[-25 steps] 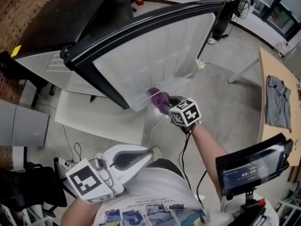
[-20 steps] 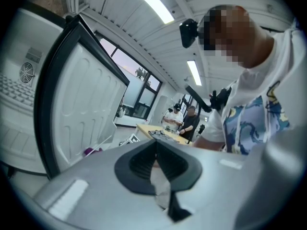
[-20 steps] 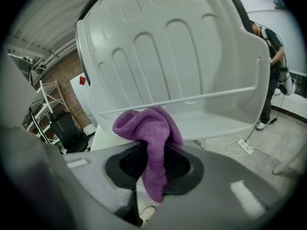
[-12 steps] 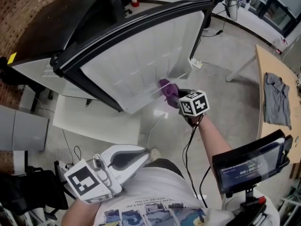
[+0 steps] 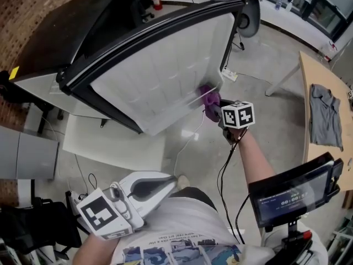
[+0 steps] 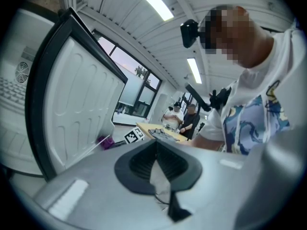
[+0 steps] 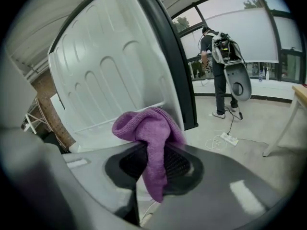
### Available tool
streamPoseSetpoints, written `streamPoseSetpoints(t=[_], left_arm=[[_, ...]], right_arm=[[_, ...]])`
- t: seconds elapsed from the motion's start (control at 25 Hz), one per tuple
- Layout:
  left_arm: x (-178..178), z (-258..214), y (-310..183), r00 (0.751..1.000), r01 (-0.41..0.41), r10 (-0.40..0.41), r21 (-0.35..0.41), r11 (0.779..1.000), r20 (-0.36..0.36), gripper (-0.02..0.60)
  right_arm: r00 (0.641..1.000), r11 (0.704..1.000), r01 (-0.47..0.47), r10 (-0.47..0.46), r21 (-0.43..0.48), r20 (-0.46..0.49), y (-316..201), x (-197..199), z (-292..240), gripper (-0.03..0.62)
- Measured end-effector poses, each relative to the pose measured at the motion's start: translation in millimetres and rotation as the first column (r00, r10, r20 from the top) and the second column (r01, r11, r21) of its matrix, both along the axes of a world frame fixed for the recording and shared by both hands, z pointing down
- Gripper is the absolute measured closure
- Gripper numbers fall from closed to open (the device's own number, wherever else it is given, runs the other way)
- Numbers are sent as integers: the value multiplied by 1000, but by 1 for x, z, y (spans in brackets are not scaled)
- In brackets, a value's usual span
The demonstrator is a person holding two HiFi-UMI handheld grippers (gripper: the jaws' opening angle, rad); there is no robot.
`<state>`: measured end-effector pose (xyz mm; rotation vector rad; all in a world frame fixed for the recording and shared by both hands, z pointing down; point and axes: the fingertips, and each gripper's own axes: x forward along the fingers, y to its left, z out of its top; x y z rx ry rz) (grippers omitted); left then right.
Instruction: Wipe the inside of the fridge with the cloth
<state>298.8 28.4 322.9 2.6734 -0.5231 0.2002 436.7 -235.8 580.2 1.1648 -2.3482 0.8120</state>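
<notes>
The fridge door [image 5: 160, 76] stands open, its white ribbed inner liner inside a black frame. My right gripper [image 5: 216, 106] is shut on a purple cloth [image 5: 209, 99] and presses it against the liner near the door's lower right corner, by a thin shelf rail. In the right gripper view the cloth [image 7: 146, 128] bunches over the shut right gripper [image 7: 152, 150], with the liner [image 7: 110, 75] just beyond. My left gripper [image 5: 177, 181] hangs low near my body, shut and holding nothing. The left gripper view shows the left gripper [image 6: 156, 150], the door [image 6: 81, 104] and the cloth [image 6: 105, 141] farther off.
A wooden table with a grey shirt [image 5: 324, 117] stands at the right. A monitor on a stand [image 5: 292, 195] is near my right elbow. A power strip and cable [image 5: 230, 74] lie on the floor by the door. A person [image 7: 223, 75] stands behind. A white board [image 5: 110, 139] lies on the floor.
My right gripper has slid the purple cloth to the right along the lower part of the door liner, towards its corner. The left gripper has stayed where it was.
</notes>
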Motion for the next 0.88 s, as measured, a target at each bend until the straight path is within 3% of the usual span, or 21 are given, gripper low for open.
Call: streamPoseSetpoints(t=[0.36, 0.6, 0.72, 0.88], left_arm=[[0, -2, 1, 1000, 7, -8, -30, 1000, -8, 577], [-34, 8, 3, 998, 53, -52, -14, 999, 39, 577], [-59, 7, 1, 993, 103, -102, -5, 995, 64, 577], [-100, 5, 5, 984, 145, -146, 20, 989, 98, 577]], right_arm=[[992, 992, -123, 123, 10, 15, 2, 33, -6, 514], [984, 981, -175, 177, 89, -14, 42, 39, -30, 514], [978, 966, -205, 207, 157, 2, 72, 27, -59, 514], [988, 950, -150, 157, 274, -4, 119, -23, -104, 514]])
